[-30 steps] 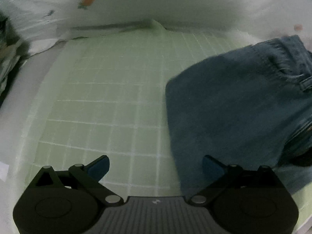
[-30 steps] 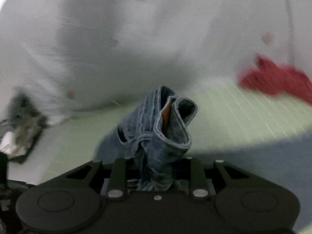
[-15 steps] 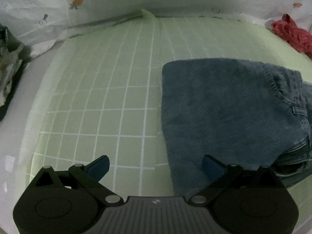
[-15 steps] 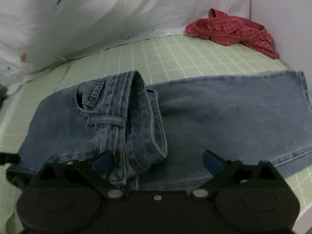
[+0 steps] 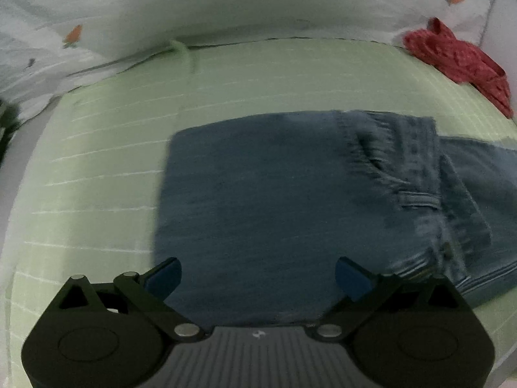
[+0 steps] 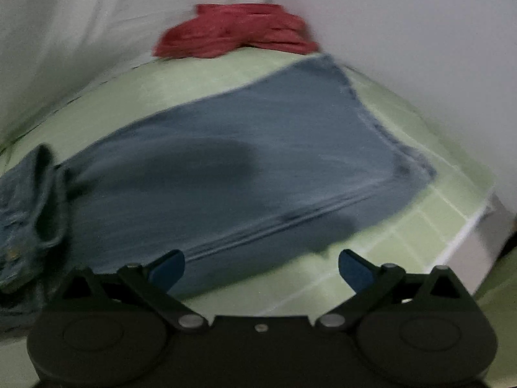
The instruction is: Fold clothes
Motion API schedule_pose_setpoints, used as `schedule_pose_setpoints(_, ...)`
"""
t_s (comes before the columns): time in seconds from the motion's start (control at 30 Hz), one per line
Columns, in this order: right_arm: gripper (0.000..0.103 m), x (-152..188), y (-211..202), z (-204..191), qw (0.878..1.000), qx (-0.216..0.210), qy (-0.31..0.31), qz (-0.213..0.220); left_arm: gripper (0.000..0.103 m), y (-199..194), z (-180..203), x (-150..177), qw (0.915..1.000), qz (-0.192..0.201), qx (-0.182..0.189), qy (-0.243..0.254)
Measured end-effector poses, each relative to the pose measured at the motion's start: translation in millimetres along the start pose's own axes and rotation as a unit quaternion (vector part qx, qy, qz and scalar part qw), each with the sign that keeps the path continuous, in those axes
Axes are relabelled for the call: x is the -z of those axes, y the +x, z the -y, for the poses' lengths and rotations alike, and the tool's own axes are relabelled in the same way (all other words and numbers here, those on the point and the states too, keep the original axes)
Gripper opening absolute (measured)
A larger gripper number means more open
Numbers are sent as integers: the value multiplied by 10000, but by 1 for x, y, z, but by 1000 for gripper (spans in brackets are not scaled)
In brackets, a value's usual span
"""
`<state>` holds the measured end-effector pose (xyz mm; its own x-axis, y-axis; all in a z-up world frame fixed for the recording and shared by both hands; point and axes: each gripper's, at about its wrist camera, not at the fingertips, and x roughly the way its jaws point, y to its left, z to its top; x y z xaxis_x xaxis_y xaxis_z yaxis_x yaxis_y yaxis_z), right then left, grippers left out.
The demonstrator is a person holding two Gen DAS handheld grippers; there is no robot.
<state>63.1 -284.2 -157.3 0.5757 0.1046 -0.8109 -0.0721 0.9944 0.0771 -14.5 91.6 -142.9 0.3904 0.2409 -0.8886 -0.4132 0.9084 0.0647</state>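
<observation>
Both the left gripper [image 5: 258, 274] and right gripper [image 6: 261, 270] gape empty over the jeans [image 5: 290, 200]; the loose waistband fold may slump, skewing the next fold near the sheet's [image 5: 97, 148] edge.

Green checked sheet [image 5: 106, 148], white quilt [image 5: 226, 3]

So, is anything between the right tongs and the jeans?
Nothing visible. The right tongs are open and empty just over the jeans; the red garment lies far behind, near the wall.
</observation>
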Motion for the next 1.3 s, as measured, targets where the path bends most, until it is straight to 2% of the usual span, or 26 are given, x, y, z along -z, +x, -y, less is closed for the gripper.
schedule_pose_setpoints(0.1, 103, -3, 12, 25, 9996, 152, 242, -69, 100, 7, 14, -4, 9998, -51, -195, 12)
schedule_pose_setpoints(0.27, 103, -9, 24, 61, 9969, 291, 718, 166, 101, 18, 18, -3, 9988, -280, -343, -200)
schedule_pose_setpoints(0.4, 103, -23, 38, 73, 9955, 372, 766, 422, 103, 28, 17, 0, 9973, -486, -413, -358)
schedule_pose_setpoints(0.57, 103, -36, 55, 70, 9912, 636, 878, 756, 103, 39, 22, -7, 9961, -700, -515, -165)
schedule_pose_setpoints(0.77, 102, -50, 66, 55, 9938, 297, 607, 883, 103, 45, 17, -10, 9959, -768, -382, -300)
schedule_pose_setpoints(0.8, 98, -51, 65, 53, 9938, 213, 603, 908, 103, 45, 15, -10, 9958, -775, -356, -331)
schedule_pose_setpoints(0.83, 88, -52, 64, 51, 9937, 127, 600, 934, 103, 47, 13, -11, 9958, -782, -342, -339)
schedule_pose_setpoints(0.87, 73, -53, 63, 50, 9936, 41, 598, 959, 103, 48, 12, -12, 9958, -788, -336, -333)
schedule_pose_setpoints(0.9, 48, -56, 62, 51, 9926, -98, 755, 942, 103, 49, 12, -13, 9958, -791, -335, -325)
schedule_pose_setpoints(0.97, 27, -59, 62, 56, 9878, -363, 1242, 868, 103, 51, 11, -14, 9958, -799, -317, -330)
schedule_pose_setpoints(1.03, 20, -59, 65, 76, 9702, -843, 2147, 741, 103, 52, 8, -15, 9956, -815, -276, -361)
schedule_pose_setpoints(1.07, 18, -58, 68, 87, 9543, -1129, 2680, 689, 103, 52, 8, -15, 9956, -824, -255, -372)
schedule_pose_setpoints(1.1, 17, -54, 71, 100, 9289, -1507, 3316, 673, 103, 52, 7, -15, 9955, -832, -232, -380)
schedule_pose_setpoints(1.13, 16, -45, 73, 109, 8939, -1951, 3973, 713, 103, 52, 6, -16, 9955, -840, -210, -387)
schedule_pose_setpoints(1.17, 16, -36, 75, 118, 8519, -2384, 4602, 751, 103, 52, 6, -16, 9954, -848, -188, -395)
schedule_pose_setpoints(1.2, 14, -27, 77, 127, 8035, -2799, 5195, 784, 103, 52, 4, -17, 9954, -854, -178, -399)
schedule_pose_setpoints(1.27, 14, -14, 74, 127, 7450, -3332, 5708, 905, 103, 53, 2, -20, 9954, -855, -183, -396)
schedule_pose_setpoints(1.3, 14, -13, 70, 122, 7374, -3448, 5730, 949, 103, 51, 2, -20, 9955, -845, -191, -390)
